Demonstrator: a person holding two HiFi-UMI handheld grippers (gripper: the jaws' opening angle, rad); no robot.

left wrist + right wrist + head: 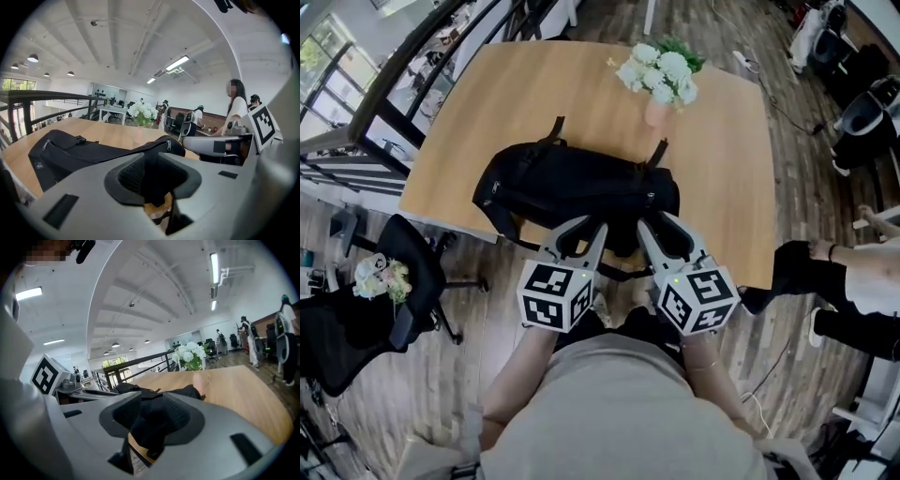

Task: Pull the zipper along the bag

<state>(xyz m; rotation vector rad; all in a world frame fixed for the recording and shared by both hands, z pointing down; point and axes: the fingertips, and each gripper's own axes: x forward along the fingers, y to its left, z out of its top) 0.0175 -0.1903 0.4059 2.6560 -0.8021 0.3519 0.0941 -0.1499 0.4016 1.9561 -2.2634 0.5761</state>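
Observation:
A black bag [572, 183] lies across the near half of the wooden table [722, 169], with strap loops on its far side. Both grippers hover at its near edge, side by side. My left gripper [584, 227] is open, with only the bag's dark cloth showing past its pads. My right gripper [656, 225] is open too, its tips over the bag's near right part. In the left gripper view the bag [70, 147] stretches leftward and a small silver zipper pull [168, 145] hangs at its right end, beyond the left gripper [152, 171]. The right gripper [152, 416] faces the bag [140, 391].
A pink vase of white flowers [661, 75] stands behind the bag on the table. A black office chair [403, 272] is on the floor at the left. A person [853, 281] sits at the right, and another [236, 105] stands beyond the table. A railing [403, 84] runs along the left.

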